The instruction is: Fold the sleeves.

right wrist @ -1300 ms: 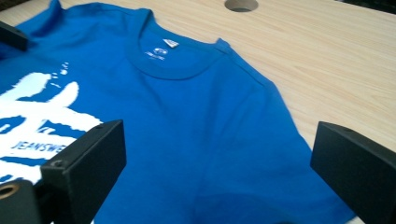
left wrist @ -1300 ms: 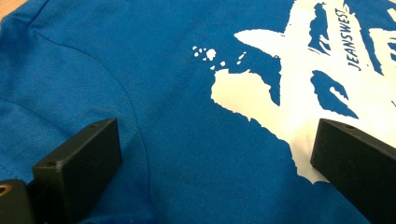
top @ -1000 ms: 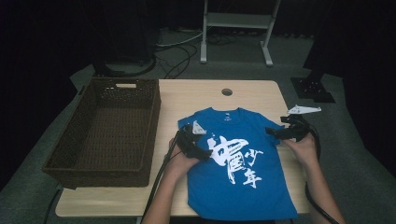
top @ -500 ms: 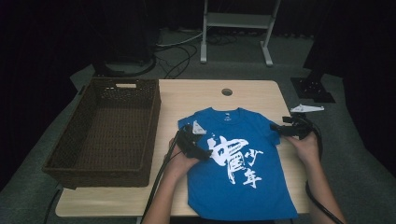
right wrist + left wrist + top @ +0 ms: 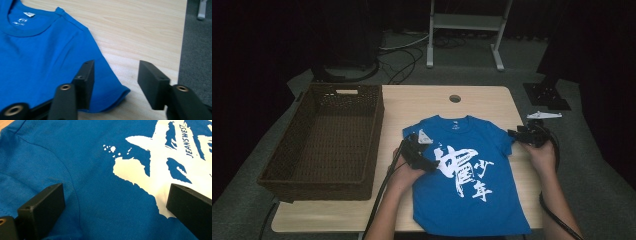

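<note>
At the blue cotton T-shirt (image 5: 472, 175)'s three-o'clock sleeve hem (image 5: 117, 93), the right gripper (image 5: 115, 82) has just been closing, jaws half-spread astride it, readying a pinch, while the left gripper (image 5: 112, 207) rests spread on the chest at nine o'clock.

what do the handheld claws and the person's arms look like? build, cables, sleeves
Both are black. The left claw has a grey three-cornered plate on top and a black cable trailing back past the forearm. The right claw trails a thick black looped cable. Jaws are flat rectangular black blocks with small holes; brass-coloured inserts sit behind them. Forearms are bare, no sleeves in view.
</note>
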`<state>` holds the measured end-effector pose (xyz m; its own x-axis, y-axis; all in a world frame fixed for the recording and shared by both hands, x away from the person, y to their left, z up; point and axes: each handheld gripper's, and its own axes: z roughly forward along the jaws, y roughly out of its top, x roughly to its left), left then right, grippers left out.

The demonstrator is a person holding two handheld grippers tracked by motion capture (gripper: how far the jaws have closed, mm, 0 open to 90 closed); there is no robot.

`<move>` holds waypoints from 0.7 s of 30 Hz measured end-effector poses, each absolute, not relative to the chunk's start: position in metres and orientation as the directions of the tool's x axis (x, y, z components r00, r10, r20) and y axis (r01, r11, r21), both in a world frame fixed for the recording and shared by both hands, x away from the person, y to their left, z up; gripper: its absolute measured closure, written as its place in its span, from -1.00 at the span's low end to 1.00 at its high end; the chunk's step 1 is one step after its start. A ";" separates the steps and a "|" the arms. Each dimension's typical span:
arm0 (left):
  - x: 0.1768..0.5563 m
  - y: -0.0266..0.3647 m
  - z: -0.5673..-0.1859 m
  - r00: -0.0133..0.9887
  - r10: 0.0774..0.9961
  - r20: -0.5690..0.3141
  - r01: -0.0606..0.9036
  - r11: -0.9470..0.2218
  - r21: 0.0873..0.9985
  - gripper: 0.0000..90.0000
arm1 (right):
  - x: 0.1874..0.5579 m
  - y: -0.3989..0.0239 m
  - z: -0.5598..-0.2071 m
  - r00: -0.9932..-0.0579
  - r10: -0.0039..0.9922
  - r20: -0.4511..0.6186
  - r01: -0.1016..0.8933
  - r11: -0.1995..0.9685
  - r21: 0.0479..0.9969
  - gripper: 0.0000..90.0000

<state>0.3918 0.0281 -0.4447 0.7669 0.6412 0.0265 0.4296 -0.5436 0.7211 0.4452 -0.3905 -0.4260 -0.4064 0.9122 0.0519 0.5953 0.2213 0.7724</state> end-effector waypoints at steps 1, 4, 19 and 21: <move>0.392 0.028 -0.445 0.767 0.641 0.026 0.430 -0.543 0.721 -0.98 | 0.445 -0.391 -0.426 -0.404 0.913 0.054 0.598 0.219 0.771 0.10; 0.392 0.028 -0.445 0.767 0.641 0.026 0.430 -0.544 0.721 -0.98 | 0.446 -0.391 -0.429 -0.396 0.917 0.046 0.602 0.221 0.767 0.23; 0.392 0.028 -0.445 0.767 0.641 0.026 0.430 -0.544 0.721 -0.98 | 0.445 -0.395 -0.437 -0.374 0.927 0.036 0.630 0.225 0.743 0.66; 0.392 0.028 -0.445 0.767 0.641 0.026 0.430 -0.543 0.721 -0.98 | 0.444 -0.396 -0.437 -0.370 0.928 0.042 0.635 0.220 0.741 0.70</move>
<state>0.3917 0.0281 -0.4447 0.7667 0.6415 0.0263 0.4299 -0.5434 0.7211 0.4444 -0.3964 -0.4366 -0.3701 0.9281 0.0416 0.6347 0.2198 0.7408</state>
